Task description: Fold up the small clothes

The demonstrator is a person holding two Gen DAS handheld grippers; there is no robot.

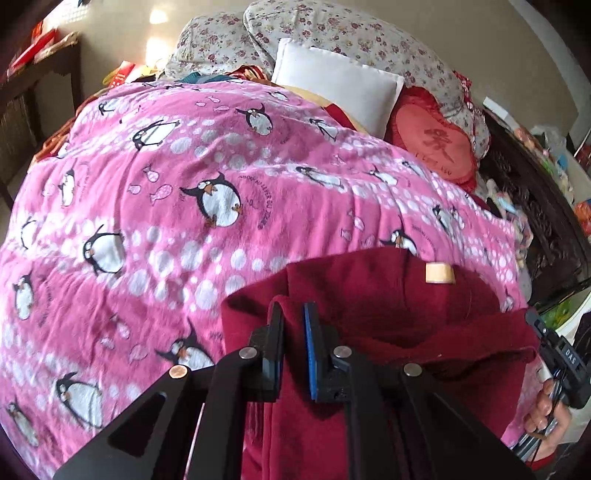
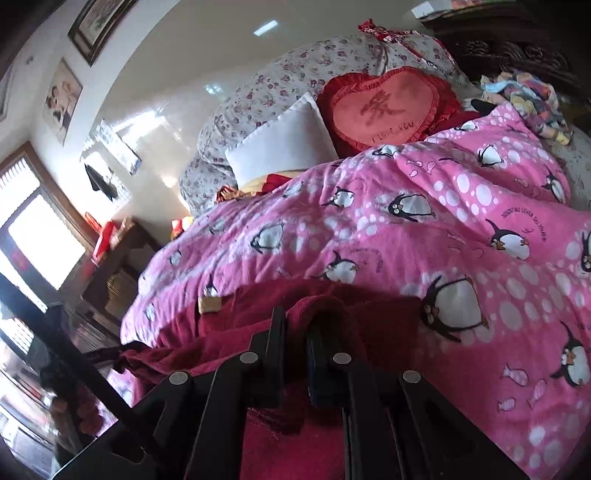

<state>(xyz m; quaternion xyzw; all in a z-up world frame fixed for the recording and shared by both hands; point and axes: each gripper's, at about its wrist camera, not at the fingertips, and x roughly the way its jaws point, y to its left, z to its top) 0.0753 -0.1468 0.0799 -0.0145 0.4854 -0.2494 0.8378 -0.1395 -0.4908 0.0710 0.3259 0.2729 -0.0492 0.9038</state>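
Pink bedding fills most of both views: a fleece blanket point(image 1: 221, 177) printed with penguins, white dots and small fish covers the bed beyond both claws. Small dark writing curves beside some penguins, but it is too small to read. Far ahead of the claws a red heart cushion point(image 2: 388, 110) carries a large Chinese character and the words "I LOVE YOU", with a white pillow point(image 1: 340, 88) just beside it and flowered pillows point(image 1: 332, 29) behind them. The dark red garment point(image 1: 388, 306) lies on the near edge of the blanket, directly at the claws, and a pale label point(image 1: 439, 273) with no readable text sits on it a little ahead. The left claw point(image 1: 293, 332) is clenched on a fold of this garment, which rises between its two pads. The right claw point(image 2: 295, 332) is also clenched on the garment, with red cloth bunched over its tips. To the right of the left claw, a hand point(image 1: 546, 413) holds the other tool, marked "DAS".
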